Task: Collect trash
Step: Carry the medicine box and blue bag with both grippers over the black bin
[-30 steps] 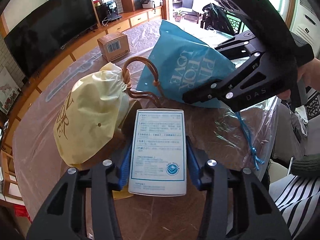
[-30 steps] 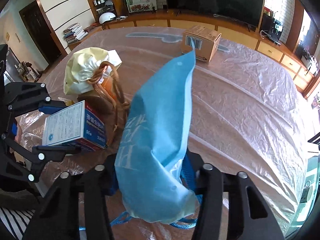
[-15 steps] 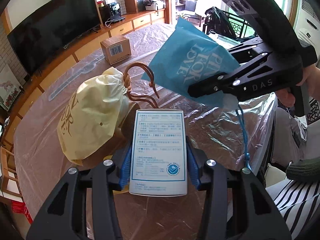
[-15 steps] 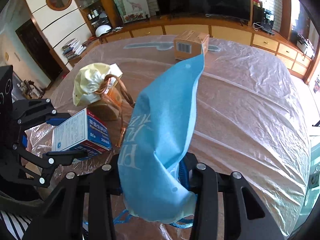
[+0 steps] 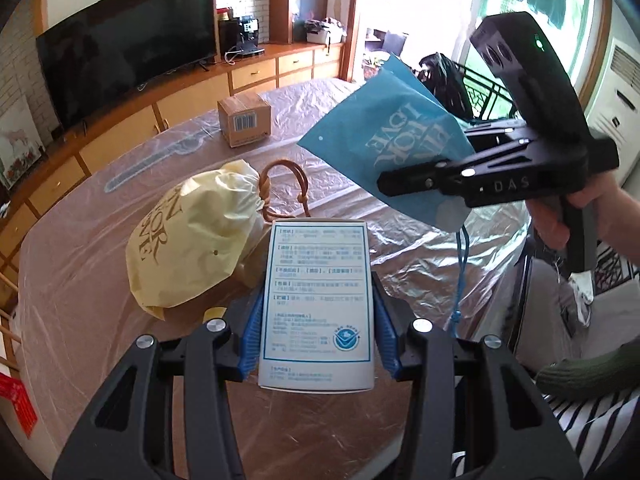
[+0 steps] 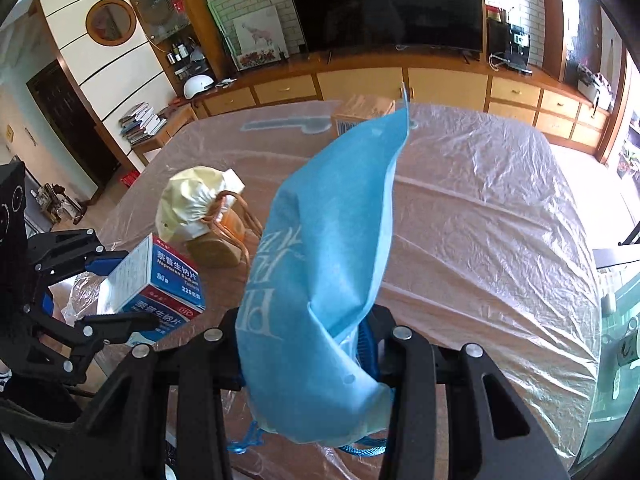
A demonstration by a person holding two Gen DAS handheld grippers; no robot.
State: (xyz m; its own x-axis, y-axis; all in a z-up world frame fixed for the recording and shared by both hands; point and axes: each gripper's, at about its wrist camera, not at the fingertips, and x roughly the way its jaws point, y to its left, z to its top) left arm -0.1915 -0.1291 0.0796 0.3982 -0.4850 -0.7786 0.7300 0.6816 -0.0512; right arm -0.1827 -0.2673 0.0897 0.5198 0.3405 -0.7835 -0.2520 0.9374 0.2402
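**Box into the blue bag**

Your left tongs (image 5: 316, 344) clamp the medicine box (image 5: 318, 300) at lower centre; your right tongs (image 6: 308, 344) pinch the blue bag (image 6: 320, 264), held aloft. I judge the mouth needs spreading before you feed the box in. Beyond, centre left, a yellow bag (image 5: 192, 240) rests on the plastic-covered worktop (image 5: 100, 320); farther, a cardboard box (image 5: 244, 124), then the television (image 5: 124, 68).

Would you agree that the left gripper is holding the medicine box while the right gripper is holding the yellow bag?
Not quite: the right gripper holds the blue bag, as the right wrist view shows. The yellow bag lies on the table. The left gripper does hold the medicine box.
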